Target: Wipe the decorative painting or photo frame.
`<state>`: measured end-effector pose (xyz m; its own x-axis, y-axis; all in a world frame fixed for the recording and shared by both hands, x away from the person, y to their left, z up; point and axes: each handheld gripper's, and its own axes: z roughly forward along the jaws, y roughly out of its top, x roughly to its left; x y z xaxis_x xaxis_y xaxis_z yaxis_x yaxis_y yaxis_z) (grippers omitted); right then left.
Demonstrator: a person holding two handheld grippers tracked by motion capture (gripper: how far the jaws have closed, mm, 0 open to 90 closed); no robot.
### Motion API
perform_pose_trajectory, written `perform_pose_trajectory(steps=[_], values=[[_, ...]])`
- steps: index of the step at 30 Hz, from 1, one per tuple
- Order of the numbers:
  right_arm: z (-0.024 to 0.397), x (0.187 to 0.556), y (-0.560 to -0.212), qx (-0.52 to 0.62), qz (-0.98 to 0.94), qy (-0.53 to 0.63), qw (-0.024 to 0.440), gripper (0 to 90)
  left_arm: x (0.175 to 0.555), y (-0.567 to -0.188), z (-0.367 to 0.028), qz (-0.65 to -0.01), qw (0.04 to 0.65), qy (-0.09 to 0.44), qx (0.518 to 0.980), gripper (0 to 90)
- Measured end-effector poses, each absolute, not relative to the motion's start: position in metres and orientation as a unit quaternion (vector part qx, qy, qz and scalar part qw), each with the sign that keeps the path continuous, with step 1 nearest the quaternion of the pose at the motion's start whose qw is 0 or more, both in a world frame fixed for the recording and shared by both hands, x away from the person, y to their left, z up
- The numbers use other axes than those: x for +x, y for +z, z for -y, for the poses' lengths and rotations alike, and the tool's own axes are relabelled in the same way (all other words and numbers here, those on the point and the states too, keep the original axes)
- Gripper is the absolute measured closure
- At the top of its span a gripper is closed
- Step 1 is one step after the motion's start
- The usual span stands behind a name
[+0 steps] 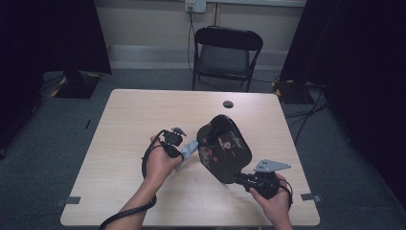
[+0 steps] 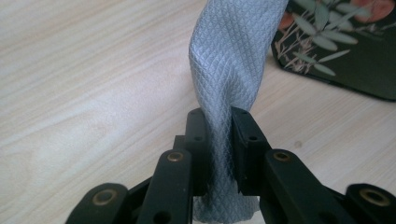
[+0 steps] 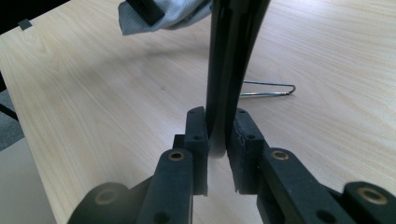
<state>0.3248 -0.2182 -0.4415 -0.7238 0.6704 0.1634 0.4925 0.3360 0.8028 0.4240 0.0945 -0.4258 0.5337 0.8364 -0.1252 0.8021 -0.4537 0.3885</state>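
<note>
You are pinching the grey cloth (image 2: 229, 70) in the left gripper (image 2: 219, 116) beside the black lacquer tray (image 1: 224, 148), right gripper (image 3: 217, 116) clamping its edge; hold the tray steady.

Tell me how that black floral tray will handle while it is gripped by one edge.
The tray probably stays stiff: the right gripper holds it by its edge without visible sag. Its glossy surface looks slippery. Tilted off the table, it may swing when the cloth pushes it.

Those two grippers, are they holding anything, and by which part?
The left gripper pinches a grey cloth at one bunched end. The right gripper clamps the black painted tray by its rim, holding it tilted up.
</note>
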Motion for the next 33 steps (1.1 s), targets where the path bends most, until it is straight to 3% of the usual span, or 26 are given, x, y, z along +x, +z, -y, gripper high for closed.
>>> perform_pose_trajectory(steps=[33], values=[[0.218, 0.322, -0.444, 0.37, -0.805, 0.453, 0.103, 79.4, 0.39, -0.449, -0.075, -0.432, 0.22, 0.012, 0.875, 78.4]])
